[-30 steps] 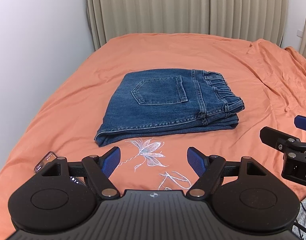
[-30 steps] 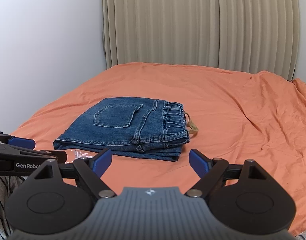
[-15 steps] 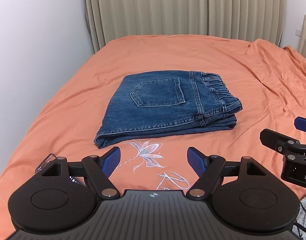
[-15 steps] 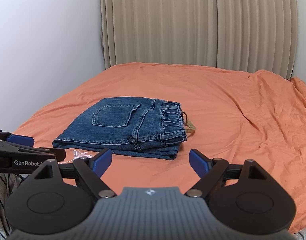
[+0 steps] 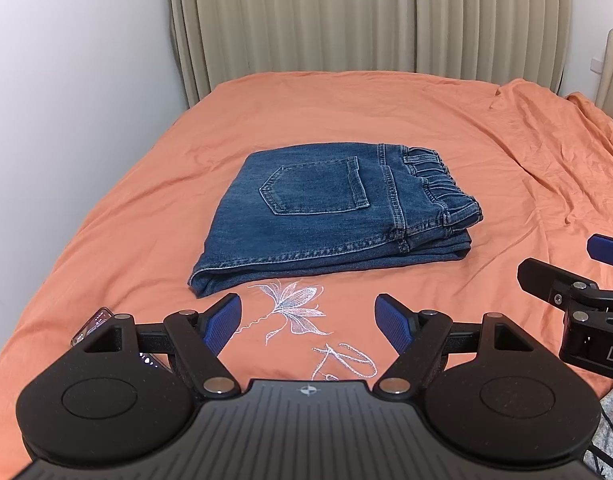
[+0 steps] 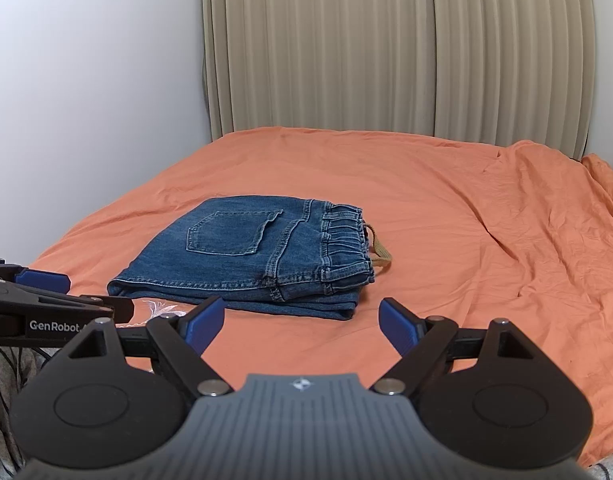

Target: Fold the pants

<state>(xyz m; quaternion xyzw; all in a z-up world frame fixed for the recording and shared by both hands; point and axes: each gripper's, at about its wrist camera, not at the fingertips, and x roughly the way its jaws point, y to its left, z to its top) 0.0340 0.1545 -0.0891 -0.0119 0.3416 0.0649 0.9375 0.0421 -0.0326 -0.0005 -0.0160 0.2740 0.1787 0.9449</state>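
The blue denim pants point(image 5: 330, 216) lie folded in a flat stack on the orange bed sheet point(image 5: 346, 112), back pocket up, elastic waistband to the right. They also show in the right wrist view point(image 6: 258, 256), with a tan drawstring point(image 6: 380, 254) sticking out at the waistband. My left gripper point(image 5: 308, 322) is open and empty, hovering near the bed's front edge, short of the pants. My right gripper point(image 6: 300, 322) is open and empty, also short of the pants. Each gripper shows at the edge of the other's view.
A phone point(image 5: 92, 322) lies on the sheet at the front left, partly behind my left gripper. White embroidery point(image 5: 290, 308) marks the sheet in front of the pants. Beige curtains point(image 5: 366, 20) hang behind the bed; a white wall point(image 5: 66, 80) runs along its left side.
Both grippers have drawn back and tilted up a little, so the pants sit slightly lower and farther in both views. Jaws stay open; the pants have not moved.
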